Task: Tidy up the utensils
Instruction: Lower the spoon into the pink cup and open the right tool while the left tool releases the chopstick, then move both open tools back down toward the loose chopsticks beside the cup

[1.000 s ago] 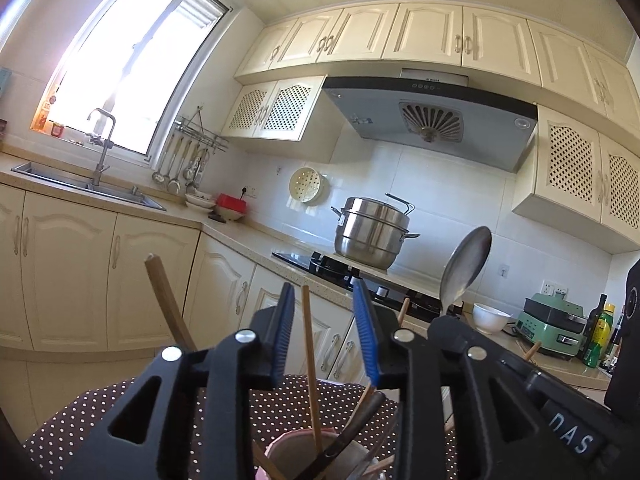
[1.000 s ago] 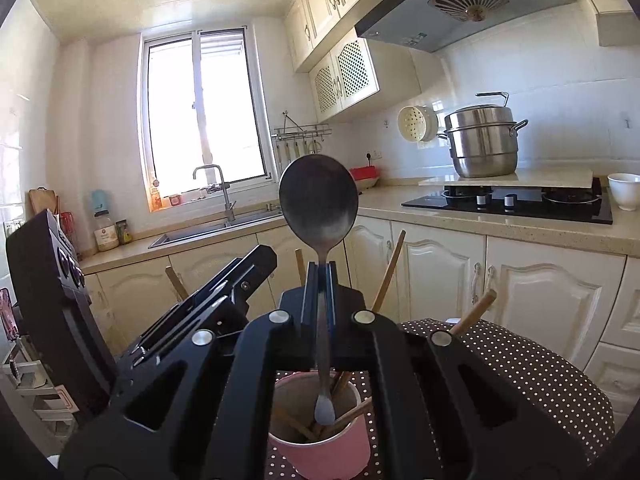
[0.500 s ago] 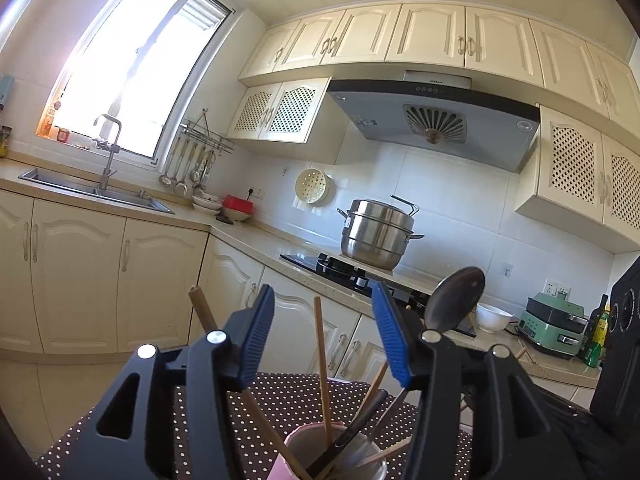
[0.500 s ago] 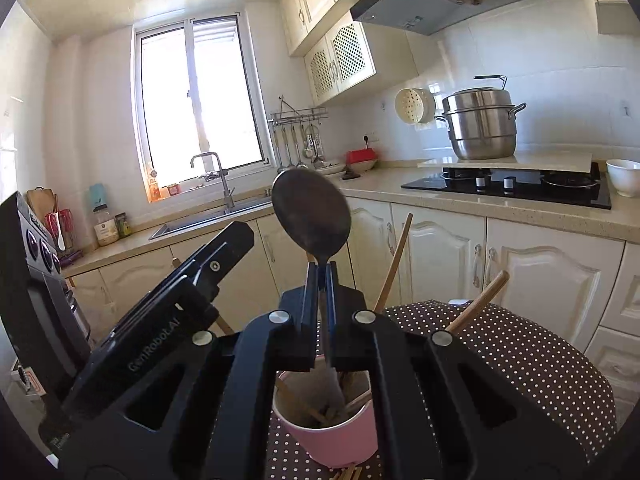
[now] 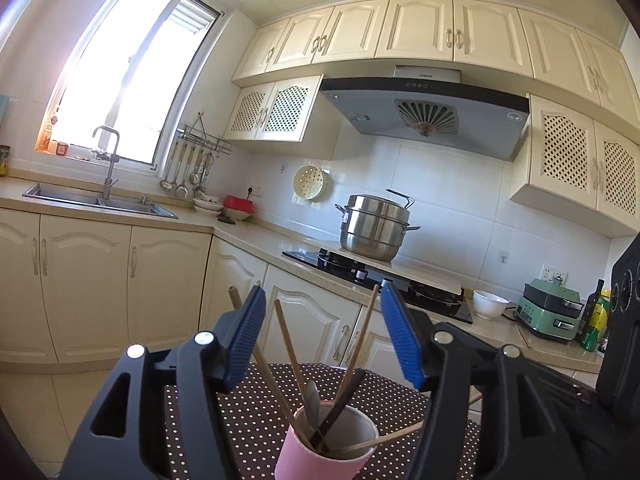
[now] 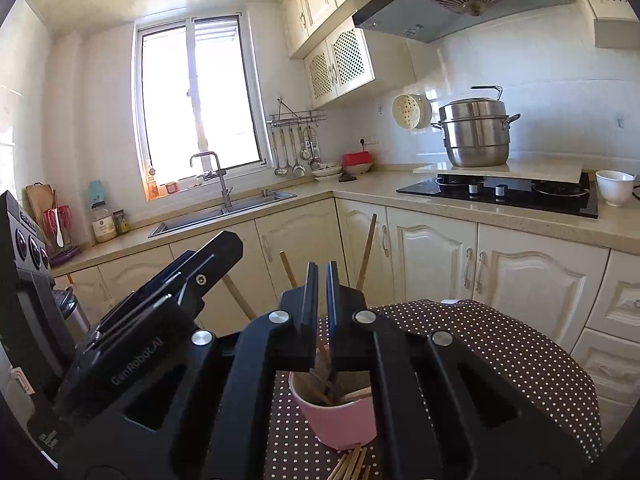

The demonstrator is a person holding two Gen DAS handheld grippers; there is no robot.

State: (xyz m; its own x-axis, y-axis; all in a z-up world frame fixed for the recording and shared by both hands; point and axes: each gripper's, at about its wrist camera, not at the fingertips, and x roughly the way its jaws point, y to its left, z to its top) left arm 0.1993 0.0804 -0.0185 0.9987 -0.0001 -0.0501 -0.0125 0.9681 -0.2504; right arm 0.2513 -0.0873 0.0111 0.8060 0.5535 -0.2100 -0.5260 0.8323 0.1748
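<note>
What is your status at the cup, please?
Left gripper open, just widened, holding nothing. Right gripper shut, empty. Spoon in cup. Nothing blocking.

Daylight pouring through the window, cream cabinets lining white-tiled walls, steel pot sitting under the range hood

Left gripper: matte black plastic frame, two triangular arms with cut-out windows, silver round screw heads at pivots; fingers faced with ribbed blue pads. Right gripper: same black frame, four silver screws in row behind fingers, black finger faces. Seen left of right gripper's fingers, left unit's black side bears pale "GenRobot.AI" lettering, small screw near its tip, boxy black housing with round lenses behind
</note>
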